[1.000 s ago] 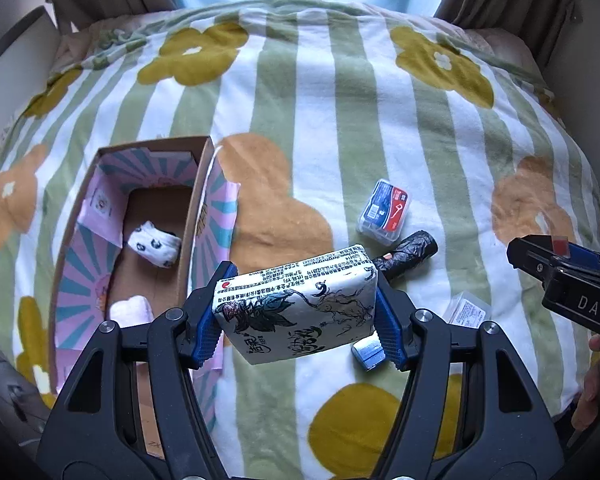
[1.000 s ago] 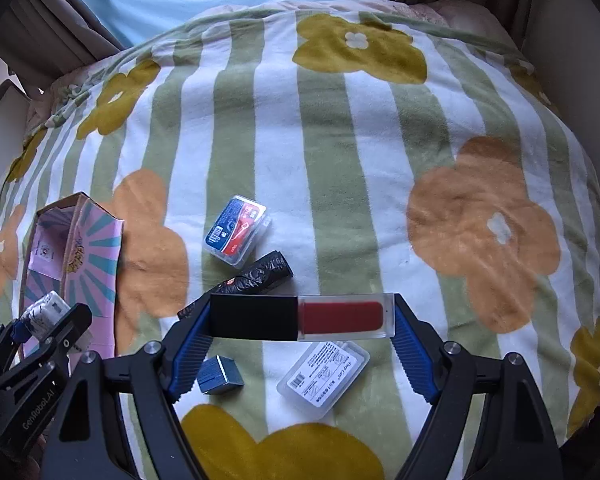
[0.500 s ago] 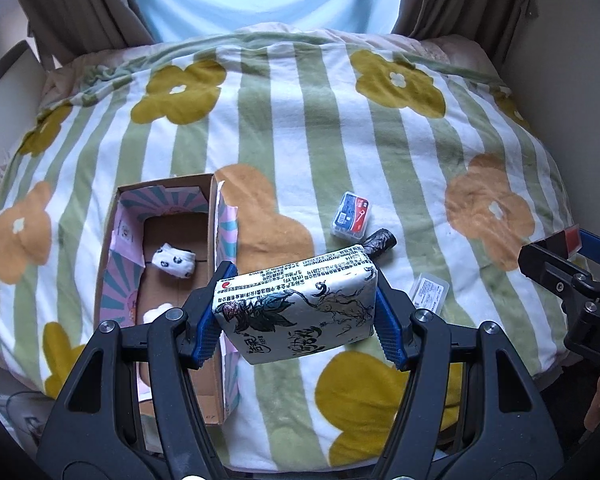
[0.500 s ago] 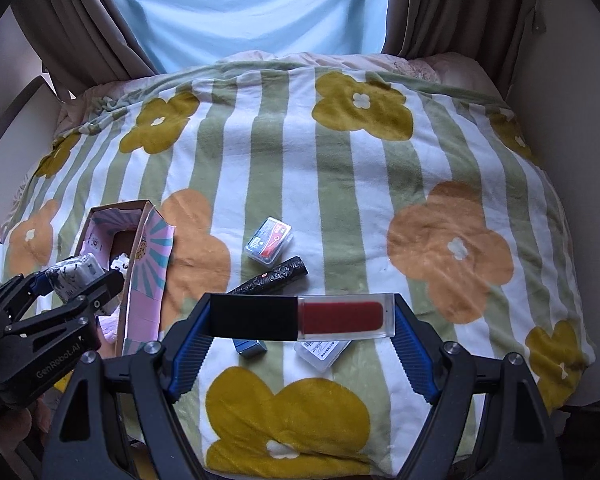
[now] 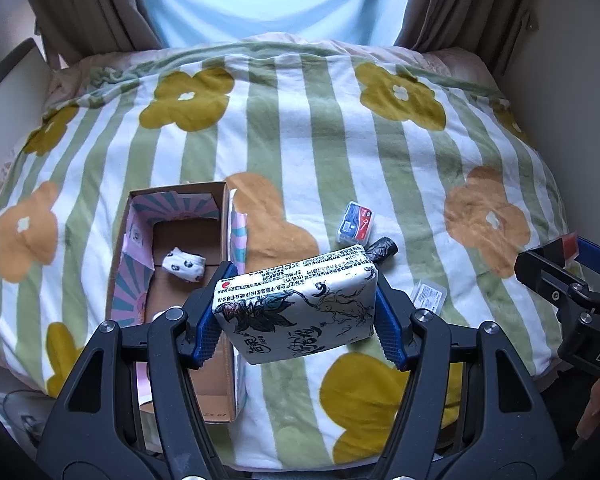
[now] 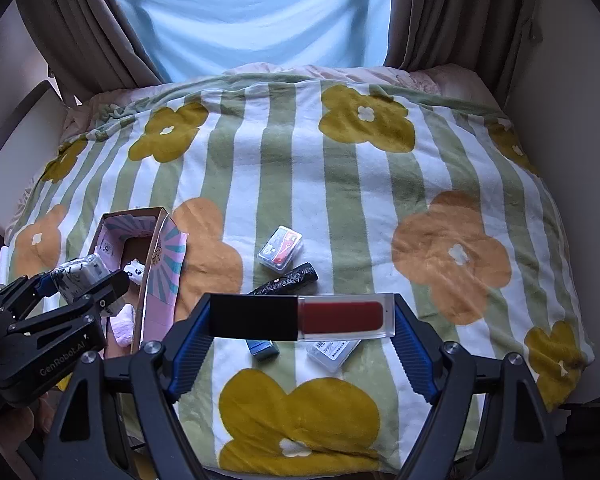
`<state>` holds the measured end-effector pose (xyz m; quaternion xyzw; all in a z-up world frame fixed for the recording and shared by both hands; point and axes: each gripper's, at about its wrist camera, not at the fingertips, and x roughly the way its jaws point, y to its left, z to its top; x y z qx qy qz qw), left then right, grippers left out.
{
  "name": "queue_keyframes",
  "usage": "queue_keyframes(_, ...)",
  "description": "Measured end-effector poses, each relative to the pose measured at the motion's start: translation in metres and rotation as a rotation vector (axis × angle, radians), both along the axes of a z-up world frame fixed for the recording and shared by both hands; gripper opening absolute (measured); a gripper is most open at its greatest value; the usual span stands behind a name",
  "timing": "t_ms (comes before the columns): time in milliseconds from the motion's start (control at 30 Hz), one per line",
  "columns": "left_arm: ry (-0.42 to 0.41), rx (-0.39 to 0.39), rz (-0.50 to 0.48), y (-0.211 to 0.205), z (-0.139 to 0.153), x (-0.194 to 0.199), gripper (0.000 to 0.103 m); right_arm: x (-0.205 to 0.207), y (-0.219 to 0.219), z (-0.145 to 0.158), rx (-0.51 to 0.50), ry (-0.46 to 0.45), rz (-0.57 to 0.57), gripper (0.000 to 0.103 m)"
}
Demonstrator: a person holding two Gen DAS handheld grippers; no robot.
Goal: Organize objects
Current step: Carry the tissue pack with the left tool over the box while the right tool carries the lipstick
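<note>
My left gripper (image 5: 296, 316) is shut on a white tissue pack (image 5: 296, 304) printed with ink drawings, held above the bed beside the open cardboard box (image 5: 120, 264). The box holds a rolled white sock (image 5: 182, 265). My right gripper (image 6: 302, 318) is shut on a lip gloss tube (image 6: 302, 317) with a black cap and red body, held crosswise above the bed. The left gripper with its pack also shows in the right wrist view (image 6: 80, 280), over the box (image 6: 158, 264).
On the striped flower blanket (image 6: 340, 200) lie a blue-red card case (image 6: 281, 247), a black roll (image 6: 288, 280), a clear labelled case (image 6: 332, 350) and a small blue block (image 6: 262, 348). Curtains and a wall stand behind the bed. A pink item (image 6: 122, 326) lies in the box.
Both grippers have risen and pulled back from the bed, so the blanket and box look smaller. Each still holds its object.
</note>
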<state>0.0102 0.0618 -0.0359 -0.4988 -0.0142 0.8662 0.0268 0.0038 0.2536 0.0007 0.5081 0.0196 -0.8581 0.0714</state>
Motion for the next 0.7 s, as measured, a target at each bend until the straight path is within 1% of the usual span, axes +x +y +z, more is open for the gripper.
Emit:
queue_keyframes(133, 0.007, 0.001, 0.043, -0.017, 0.004, 0.004, 0.061, -0.003, -0.012, 0.003, -0.003, 0.003, 0.029, 0.079)
queue_keyframes(267, 0.012, -0.004, 0.108, -0.043, 0.006, 0.010, 0.061, -0.007, -0.035, 0.004, -0.012, 0.002, 0.088, 0.079)
queue_keyframes(433, -0.001, -0.004, 0.217, -0.080, 0.003, 0.024, 0.061, -0.011, -0.077, 0.000, -0.017, -0.003, 0.204, 0.079)
queue_keyframes(700, -0.042, -0.001, 0.395, -0.133, -0.011, 0.052, 0.061, -0.019, -0.145, -0.007, -0.021, -0.016, 0.402, 0.079)
